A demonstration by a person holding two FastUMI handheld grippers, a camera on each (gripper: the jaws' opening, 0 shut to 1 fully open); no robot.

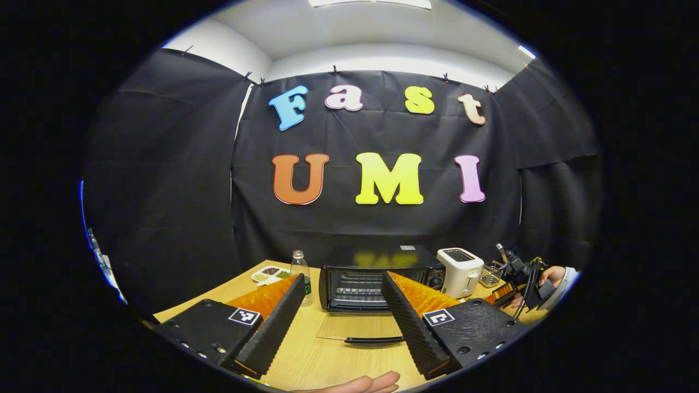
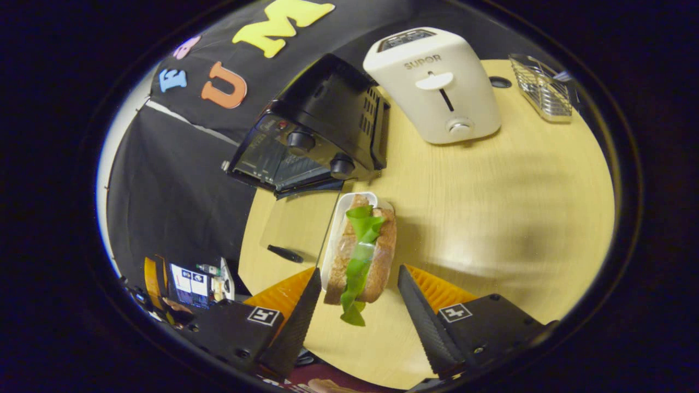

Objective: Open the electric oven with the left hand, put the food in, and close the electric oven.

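On the pale wooden desk (image 1: 306,355): black electric oven (image 1: 377,275), glass door (image 1: 355,327) folded flat; white toaster (image 1: 460,271) beside it; lettuce sandwich on white tray (image 2: 360,251) just before the oven. Left hand-held gripper (image 1: 341,319) wide open, empty; right hand-held gripper (image 2: 357,305) open, straddling the sandwich without touching.

On the surface (image 1: 306,355), the oven (image 1: 377,275) stands between a bottle (image 1: 299,270) at left and a toaster (image 1: 460,271) at right, its door (image 1: 360,327) lying open in front.

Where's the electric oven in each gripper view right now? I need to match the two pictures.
Left gripper view: electric oven low centre, between the fingers, its door down flat on the table.
Right gripper view: oven upper left, tilted, above the sandwich.
Shared landmark: white toaster beside it.
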